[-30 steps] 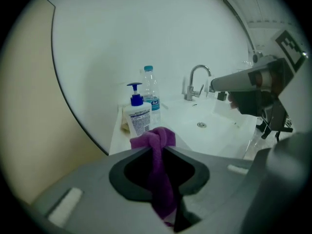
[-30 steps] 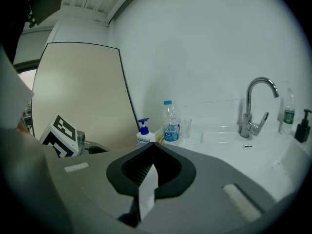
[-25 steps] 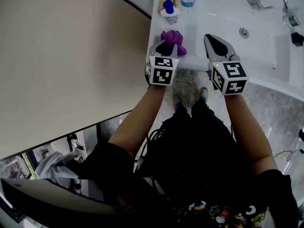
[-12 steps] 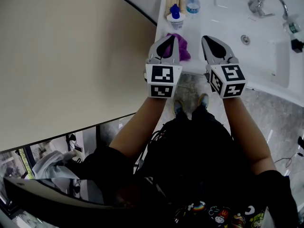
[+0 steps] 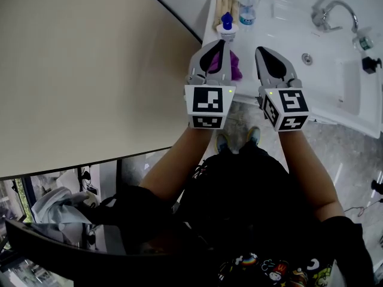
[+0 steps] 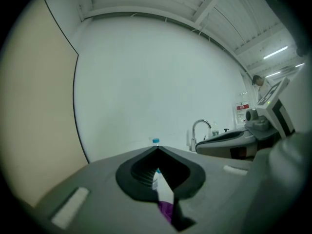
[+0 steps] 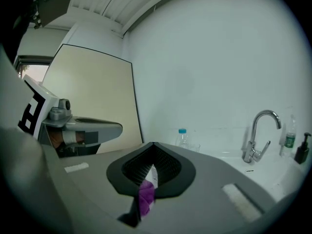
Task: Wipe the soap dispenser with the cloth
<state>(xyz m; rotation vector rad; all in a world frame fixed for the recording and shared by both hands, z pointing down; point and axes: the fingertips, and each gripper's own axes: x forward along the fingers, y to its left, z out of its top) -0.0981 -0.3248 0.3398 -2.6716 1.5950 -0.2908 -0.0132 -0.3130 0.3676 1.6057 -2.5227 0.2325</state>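
Note:
The soap dispenser point(image 5: 226, 25), white with a blue pump, stands at the left end of the white counter point(image 5: 281, 31). A crumpled purple cloth point(image 5: 233, 66) lies just in front of it. My left gripper point(image 5: 215, 44) hovers right beside the cloth's left side, shut and holding nothing. My right gripper point(image 5: 264, 51) is a little to the cloth's right, also shut and holding nothing. In the left gripper view the jaws of the left gripper point(image 6: 157, 150) meet, with a sliver of purple cloth point(image 6: 165, 209) showing beyond. The right gripper point(image 7: 153, 145) shows the same, with the cloth point(image 7: 146, 195) past its slit.
A water bottle point(image 5: 247, 6) with a blue cap and a glass stand behind the dispenser. The faucet point(image 5: 333, 9) and sink basin point(image 5: 353, 85) lie to the right, with small bottles point(image 5: 366, 52) at the far right. A beige wall panel point(image 5: 90, 70) runs along the left.
Both grippers have moved forward from the counter's front edge toward the cloth and dispenser. Both stayed shut, and the cloth has not moved.

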